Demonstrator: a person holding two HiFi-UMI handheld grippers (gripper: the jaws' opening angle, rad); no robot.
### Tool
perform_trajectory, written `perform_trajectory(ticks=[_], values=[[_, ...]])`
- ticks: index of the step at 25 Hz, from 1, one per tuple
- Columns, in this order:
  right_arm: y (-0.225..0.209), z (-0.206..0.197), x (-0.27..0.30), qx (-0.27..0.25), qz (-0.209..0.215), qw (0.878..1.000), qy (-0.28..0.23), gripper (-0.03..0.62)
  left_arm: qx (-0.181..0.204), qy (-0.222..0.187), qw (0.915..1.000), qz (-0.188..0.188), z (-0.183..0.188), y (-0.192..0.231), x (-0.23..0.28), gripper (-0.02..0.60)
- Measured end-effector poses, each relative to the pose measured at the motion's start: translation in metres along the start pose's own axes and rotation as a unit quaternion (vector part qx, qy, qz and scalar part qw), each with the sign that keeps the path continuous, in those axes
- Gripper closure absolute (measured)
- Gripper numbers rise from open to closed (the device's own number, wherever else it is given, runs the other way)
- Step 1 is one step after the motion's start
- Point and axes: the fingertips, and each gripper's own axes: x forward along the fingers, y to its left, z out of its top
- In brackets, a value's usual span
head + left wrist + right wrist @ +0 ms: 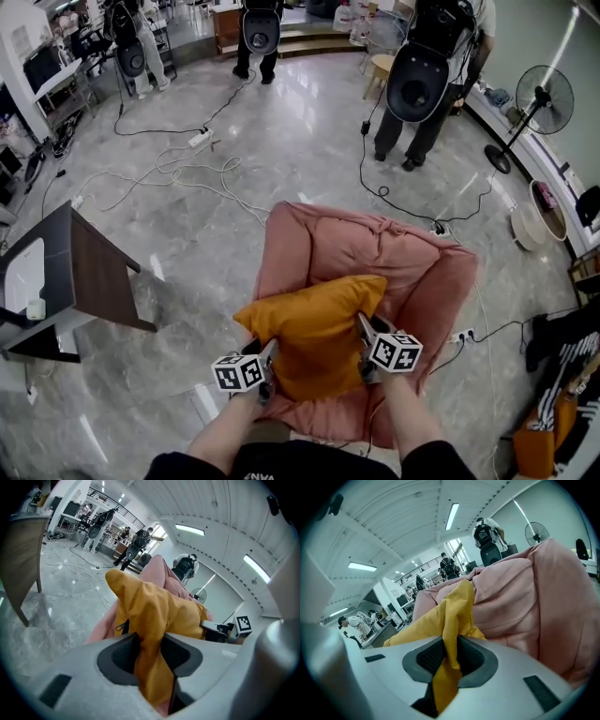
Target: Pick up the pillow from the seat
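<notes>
— So, where is the pillow (pixel 314 328) now?

— It lies on the pink seat (pixel 375 248), about in the middle. My left gripper (pixel 150 654) pinches a fold of the yellow fabric at the pillow's left edge, and my right gripper (pixel 450 657) pinches a fold at its right edge. Both are clamped on cloth, not on the filling.

— How do you think it will handle?

— I judge it light and very soft. It will probably sag in the middle when I lift it. The cover looks smooth, so a thin fold may slip out. I think a deeper bite near the corners is safer.
</notes>
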Motion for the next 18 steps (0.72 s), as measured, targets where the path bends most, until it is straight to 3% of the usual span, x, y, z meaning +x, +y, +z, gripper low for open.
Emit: perform_trajectory(ticks=[18], values=[[0.035, -0.044, -0.114, -0.033, 0.023, 0.999, -0.020, 0.519, 0.002, -0.026, 0.9992, 0.031, -0.069, -0.032, -0.078, 0.456]])
